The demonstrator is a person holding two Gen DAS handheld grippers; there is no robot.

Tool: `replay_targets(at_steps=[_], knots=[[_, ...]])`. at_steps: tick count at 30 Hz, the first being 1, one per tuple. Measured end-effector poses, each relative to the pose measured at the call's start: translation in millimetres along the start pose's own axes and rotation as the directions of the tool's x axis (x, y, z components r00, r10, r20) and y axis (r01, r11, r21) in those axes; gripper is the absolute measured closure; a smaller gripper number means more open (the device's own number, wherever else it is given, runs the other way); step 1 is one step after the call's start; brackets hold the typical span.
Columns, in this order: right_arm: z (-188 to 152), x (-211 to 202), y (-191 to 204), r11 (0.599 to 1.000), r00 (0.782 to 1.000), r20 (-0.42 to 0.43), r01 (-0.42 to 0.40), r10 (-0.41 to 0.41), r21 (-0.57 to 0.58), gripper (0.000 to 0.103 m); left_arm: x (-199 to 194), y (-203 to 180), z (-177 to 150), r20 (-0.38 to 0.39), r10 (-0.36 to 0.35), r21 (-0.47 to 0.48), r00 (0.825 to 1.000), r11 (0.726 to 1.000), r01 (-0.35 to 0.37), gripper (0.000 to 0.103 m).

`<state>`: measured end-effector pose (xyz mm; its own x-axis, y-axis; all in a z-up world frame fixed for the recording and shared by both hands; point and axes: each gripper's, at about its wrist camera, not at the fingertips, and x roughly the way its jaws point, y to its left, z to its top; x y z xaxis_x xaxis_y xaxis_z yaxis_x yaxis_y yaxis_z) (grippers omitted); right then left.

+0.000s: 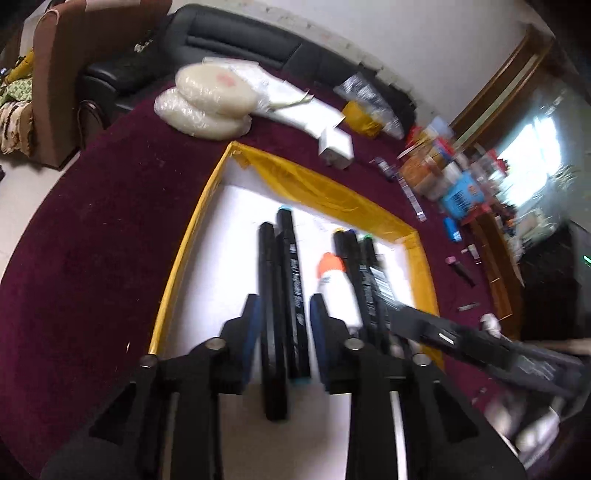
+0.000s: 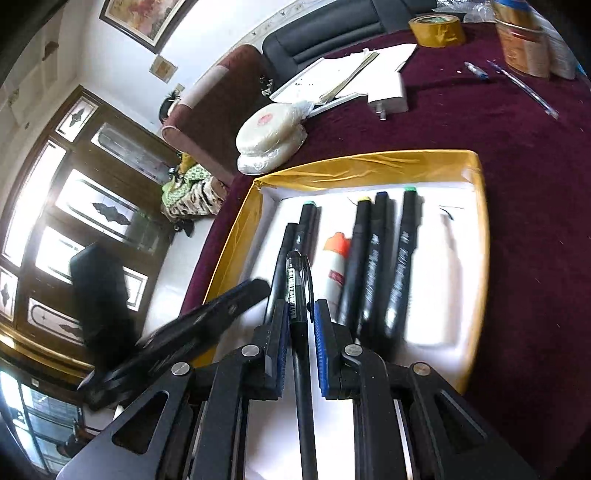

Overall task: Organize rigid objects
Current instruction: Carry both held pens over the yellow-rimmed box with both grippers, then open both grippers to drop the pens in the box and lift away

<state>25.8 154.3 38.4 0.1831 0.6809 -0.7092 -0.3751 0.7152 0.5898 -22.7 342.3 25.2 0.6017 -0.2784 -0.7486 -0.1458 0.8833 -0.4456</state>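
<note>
A white tray with a yellow-taped rim (image 1: 321,188) (image 2: 369,166) lies on the maroon table. In it lie several black markers (image 1: 291,280) (image 2: 402,258) and a white glue bottle with an orange cap (image 1: 338,284) (image 2: 337,266). My left gripper (image 1: 284,314) is open above the tray, its fingers on either side of two black markers. My right gripper (image 2: 301,317) is shut on a black pen (image 2: 297,280) and holds it over the tray, beside the markers. The right gripper's black body shows at the right of the left wrist view (image 1: 461,339).
Wrapped round white discs (image 1: 210,99) (image 2: 269,136), papers (image 1: 295,99) (image 2: 351,70), a white charger (image 1: 336,146) (image 2: 388,99) and a tape roll (image 2: 437,29) lie beyond the tray. Jars and small items (image 1: 443,173) crowd the table's right. Loose pens (image 2: 524,88) lie far right.
</note>
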Motion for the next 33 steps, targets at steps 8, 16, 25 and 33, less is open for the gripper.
replay_targets(at_steps=[8, 16, 25, 33], knots=[[14.0, 25.8, 14.3, 0.998, 0.999, -0.002, 0.053, -0.053, -0.02, 0.091, -85.3, 12.9, -44.9, 0.193, -0.125, -0.024, 0.973, 0.991, 0.132, 0.044], [13.7, 40.5, 24.8, 0.999, 1.0, -0.012, -0.016, 0.016, 0.044, 0.09, -125.4, 55.0, -92.0, 0.303, -0.117, -0.122, 0.946, 0.979, 0.161, 0.043], [15.4, 69.8, 36.9, 0.997, 0.999, -0.027, 0.049, -0.047, 0.055, 0.09, -123.7, 67.5, -102.8, 0.305, -0.098, -0.178, 0.947, 0.971, 0.158, 0.043], [-0.2, 2.9, 41.6, 0.989, 0.99, 0.108, 0.101, -0.089, -0.107, 0.086, -120.0, 55.7, -108.9, 0.275, -0.125, -0.143, 0.953, 0.975, 0.169, 0.043]])
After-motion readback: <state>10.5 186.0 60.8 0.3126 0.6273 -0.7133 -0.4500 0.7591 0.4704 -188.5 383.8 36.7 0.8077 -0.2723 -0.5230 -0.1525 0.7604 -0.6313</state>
